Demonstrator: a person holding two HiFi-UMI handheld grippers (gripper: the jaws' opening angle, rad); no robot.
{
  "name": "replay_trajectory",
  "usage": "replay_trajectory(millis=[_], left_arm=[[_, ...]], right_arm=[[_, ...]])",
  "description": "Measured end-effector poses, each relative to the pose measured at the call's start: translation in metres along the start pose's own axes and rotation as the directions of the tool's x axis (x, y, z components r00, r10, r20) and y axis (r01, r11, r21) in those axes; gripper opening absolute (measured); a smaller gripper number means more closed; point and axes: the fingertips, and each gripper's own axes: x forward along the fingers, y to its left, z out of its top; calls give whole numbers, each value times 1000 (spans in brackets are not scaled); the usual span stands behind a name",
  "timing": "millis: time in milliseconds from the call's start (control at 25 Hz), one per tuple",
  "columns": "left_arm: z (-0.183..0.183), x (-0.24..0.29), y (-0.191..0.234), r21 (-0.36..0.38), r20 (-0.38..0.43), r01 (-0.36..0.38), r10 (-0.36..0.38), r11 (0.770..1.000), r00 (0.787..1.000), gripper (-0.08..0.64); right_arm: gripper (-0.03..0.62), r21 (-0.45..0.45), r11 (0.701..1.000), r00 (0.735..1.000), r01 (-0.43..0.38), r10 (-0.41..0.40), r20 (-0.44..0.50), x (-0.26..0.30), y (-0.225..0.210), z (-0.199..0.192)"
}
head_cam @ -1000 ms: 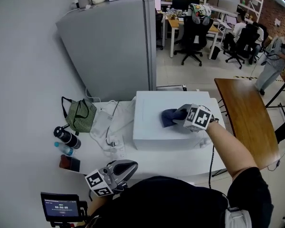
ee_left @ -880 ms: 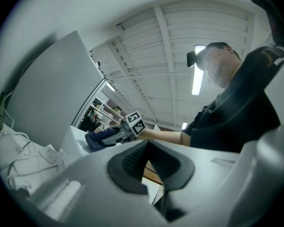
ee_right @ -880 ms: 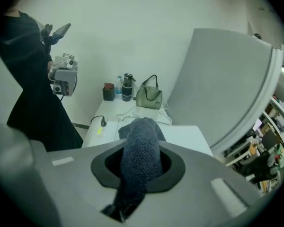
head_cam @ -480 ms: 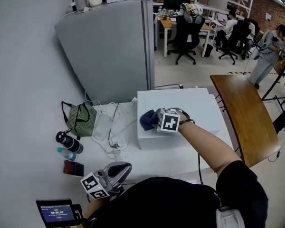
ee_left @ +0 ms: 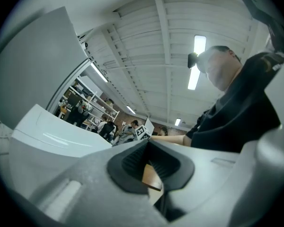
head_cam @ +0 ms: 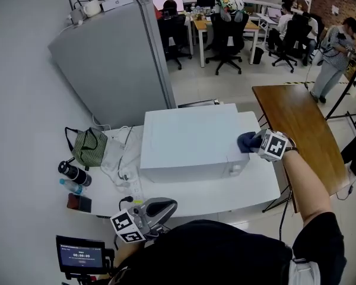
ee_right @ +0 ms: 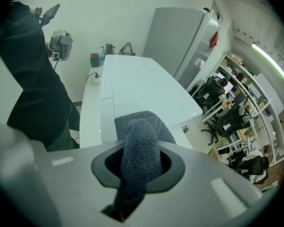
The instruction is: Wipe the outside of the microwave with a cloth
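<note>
The white microwave (head_cam: pixel 190 140) stands on a white table (head_cam: pixel 225 198). My right gripper (head_cam: pixel 253 142) is shut on a dark blue cloth (head_cam: pixel 245 141), which presses against the microwave's right side near the top edge. In the right gripper view the knitted cloth (ee_right: pixel 140 157) bulges out between the jaws of that gripper (ee_right: pixel 141 143), with the microwave's top (ee_right: pixel 137 86) stretching away beyond it. My left gripper (head_cam: pixel 169 205) hangs low by the person's body at the table's front edge. It (ee_left: pixel 149 148) is shut, with nothing held.
A tall grey fridge (head_cam: pixel 113 58) stands behind the microwave. A green bag (head_cam: pixel 86 147), bottles (head_cam: pixel 73 174) and white cables (head_cam: pixel 121 165) lie on the table's left part. A brown wooden table (head_cam: pixel 293 123) is to the right, with office chairs and people beyond.
My right gripper carried the cloth from the left part of the microwave's top across to its right side. The left gripper stayed low and shut.
</note>
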Motion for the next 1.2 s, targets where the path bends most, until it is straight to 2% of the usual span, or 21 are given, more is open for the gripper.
replay_trajectory(millis=[80, 120, 240, 360, 480, 640, 760, 880, 1000, 1200], left_arm=[[-2, -3, 0, 1, -9, -6, 6, 1000, 1000, 3], [0, -8, 2, 3, -5, -10, 10, 1000, 1000, 3], [7, -35, 11, 11, 26, -29, 29, 1000, 999, 3], [19, -74, 15, 34, 47, -55, 53, 998, 997, 3], [30, -120, 21, 53, 51, -76, 74, 996, 996, 3], [32, -164, 33, 29, 32, -94, 94, 995, 995, 3], [32, -168, 37, 18, 26, -96, 95, 995, 995, 3], [29, -151, 38, 24, 20, -86, 86, 996, 996, 3], [20, -111, 30, 41, 12, -57, 56, 998, 998, 3], [1, -25, 6, 26, 8, 9, -9, 1000, 1000, 3]], right_arm=[[55, 10, 1000, 999, 15, -16, 38, 0, 0, 8], [55, 10, 1000, 997, 16, -16, 80, 1, 4, 25], [55, -30, 998, 968, -49, 55, 244, 11, 41, 118], [55, -158, 981, 934, -113, 159, 320, 41, 102, 232], [55, -259, 955, 924, -146, 225, 310, 85, 154, 327], [55, -292, 941, 941, -170, 243, 235, 136, 183, 382], [55, -290, 941, 943, -178, 247, 224, 139, 180, 382], [55, -306, 938, 954, -161, 228, 197, 126, 167, 347], [55, -292, 946, 964, -139, 196, 179, 105, 144, 276], [55, -186, 978, 984, -98, 122, 126, 43, 90, 112]])
